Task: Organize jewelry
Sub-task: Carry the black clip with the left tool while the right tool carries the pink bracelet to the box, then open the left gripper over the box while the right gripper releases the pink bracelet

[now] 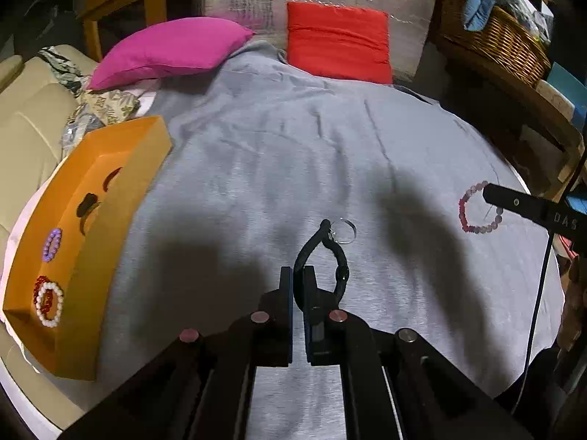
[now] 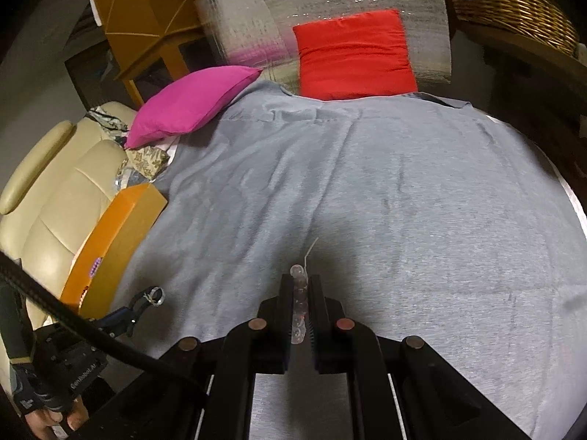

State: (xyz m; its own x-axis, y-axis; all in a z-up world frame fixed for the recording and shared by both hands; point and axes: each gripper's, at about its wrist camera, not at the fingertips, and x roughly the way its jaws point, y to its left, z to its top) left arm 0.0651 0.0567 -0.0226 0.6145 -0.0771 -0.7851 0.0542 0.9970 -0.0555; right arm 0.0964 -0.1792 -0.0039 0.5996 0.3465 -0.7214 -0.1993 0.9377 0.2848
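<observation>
Both tongs clamp jewelry above the grey bed (image 2: 403, 190): left tongs (image 1: 298, 275) pinch a black cord bracelet (image 1: 332, 256), right tongs (image 2: 300, 286) a pink bead bracelet (image 2: 299, 304). Next, likely, both travel left to the orange tray (image 1: 121, 190).

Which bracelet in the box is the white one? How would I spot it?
Find the orange box at the grey blanket's left edge. At its near end lies the white pearl bracelet, overlapping a red bracelet. The purple bracelet sits alone, farther back.
</observation>
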